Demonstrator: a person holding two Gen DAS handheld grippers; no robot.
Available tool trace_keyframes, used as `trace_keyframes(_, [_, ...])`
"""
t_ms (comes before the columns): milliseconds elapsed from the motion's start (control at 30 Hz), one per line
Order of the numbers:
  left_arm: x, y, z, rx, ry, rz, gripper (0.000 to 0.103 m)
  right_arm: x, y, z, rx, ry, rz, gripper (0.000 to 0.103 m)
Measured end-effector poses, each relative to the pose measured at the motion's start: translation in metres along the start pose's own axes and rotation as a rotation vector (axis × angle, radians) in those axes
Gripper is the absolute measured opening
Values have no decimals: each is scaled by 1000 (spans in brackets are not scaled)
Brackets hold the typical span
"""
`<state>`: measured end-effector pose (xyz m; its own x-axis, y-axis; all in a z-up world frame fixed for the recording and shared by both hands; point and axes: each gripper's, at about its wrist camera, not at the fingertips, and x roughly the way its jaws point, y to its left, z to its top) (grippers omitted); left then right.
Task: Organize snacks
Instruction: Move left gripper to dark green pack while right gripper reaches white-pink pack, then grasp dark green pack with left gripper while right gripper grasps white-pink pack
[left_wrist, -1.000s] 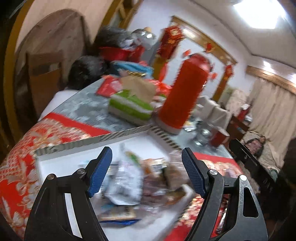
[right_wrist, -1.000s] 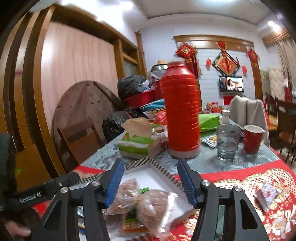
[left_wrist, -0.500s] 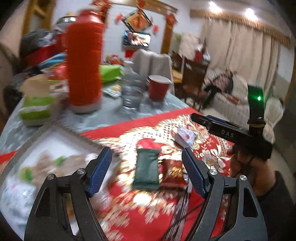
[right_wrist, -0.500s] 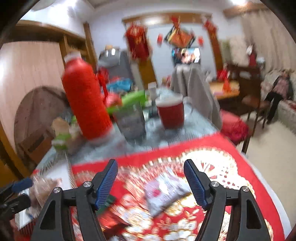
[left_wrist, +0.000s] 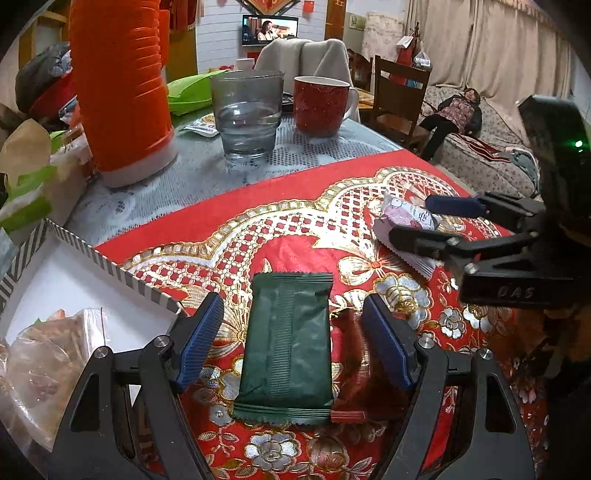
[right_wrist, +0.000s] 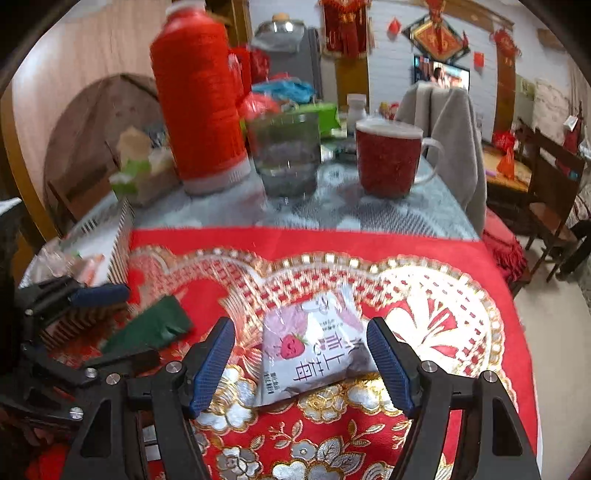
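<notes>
A dark green snack packet (left_wrist: 288, 343) lies flat on the red embroidered cloth, a red packet (left_wrist: 351, 373) tucked against its right side. My left gripper (left_wrist: 291, 314) is open and straddles the green packet without touching it. A white and pink strawberry packet (right_wrist: 314, 347) lies farther right, between the open fingers of my right gripper (right_wrist: 301, 362). From the left wrist view, the right gripper (left_wrist: 412, 218) reaches over that packet (left_wrist: 406, 216). The white tray (left_wrist: 110, 266) with a striped rim sits at the left and holds bagged snacks (left_wrist: 44, 354).
Behind the cloth stand a tall orange-red thermos (left_wrist: 122, 88), a glass of water (left_wrist: 245, 110) and a red mug (left_wrist: 319, 105). A green tissue box (left_wrist: 26, 192) sits beyond the tray. The table's edge falls away at the right, with chairs and a person on a sofa beyond.
Both grippers swung right and down from over the tray to the red cloth. The left now straddles the green packet, the right the strawberry packet. The right jaws stand slightly wider.
</notes>
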<state>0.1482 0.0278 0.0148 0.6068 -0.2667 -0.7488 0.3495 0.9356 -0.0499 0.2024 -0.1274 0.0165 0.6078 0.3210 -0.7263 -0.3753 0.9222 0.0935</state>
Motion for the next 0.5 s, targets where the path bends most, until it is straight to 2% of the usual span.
trace_keyframes(200, [1,1,-3,-10,2,-17,79,14,1,2,-4,65,-37,72])
trace_keyframes(300, [0,1,-5,-4,1,-25,79,15,-2,2,15,68,-57,57])
trace_keyframes(400, [0,1,-6,8,0,-40,79,11,-10,1,57,51,-50,33])
trace_keyframes(500, [0,0,-6,17,-2,-47,79,9,-10,0,74,46,-42,21])
